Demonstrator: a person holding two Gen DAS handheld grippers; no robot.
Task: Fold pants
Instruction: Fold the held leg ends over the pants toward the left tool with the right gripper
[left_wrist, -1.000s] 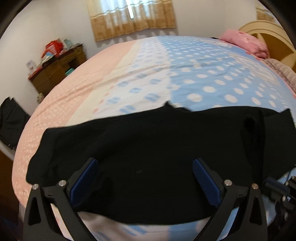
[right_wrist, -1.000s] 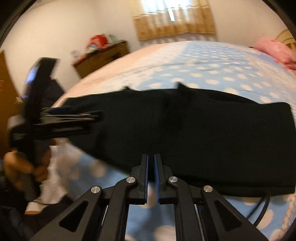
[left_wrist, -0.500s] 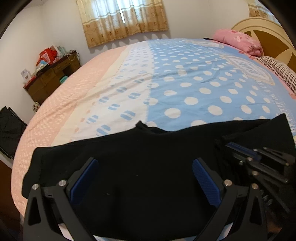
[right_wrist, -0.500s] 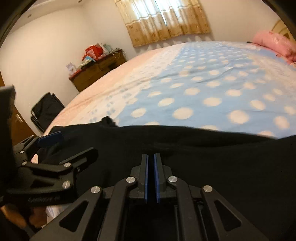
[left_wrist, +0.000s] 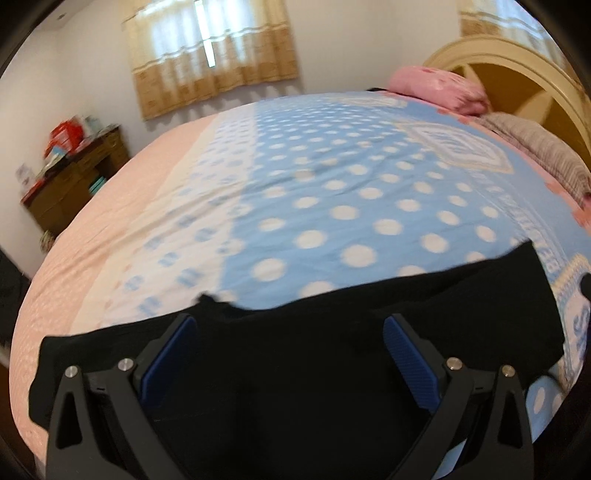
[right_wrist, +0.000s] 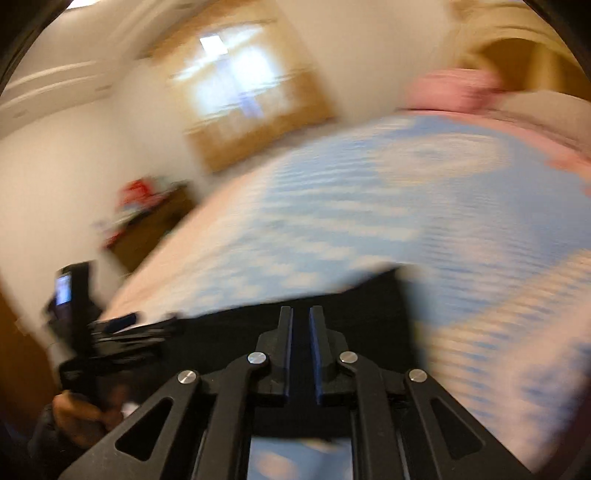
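The black pants (left_wrist: 295, 369) are spread along the near edge of the bed (left_wrist: 332, 206), a small tab of cloth jutting from their far edge. The left gripper (left_wrist: 288, 354) is held spread wide above the cloth, nothing between its pads. The right gripper (right_wrist: 298, 350) is heavily blurred; its fingers appear nearly pressed together with a narrow gap, and whether cloth is pinched cannot be told. For a neat fold, both corners of one end should be gripped and carried across evenly.
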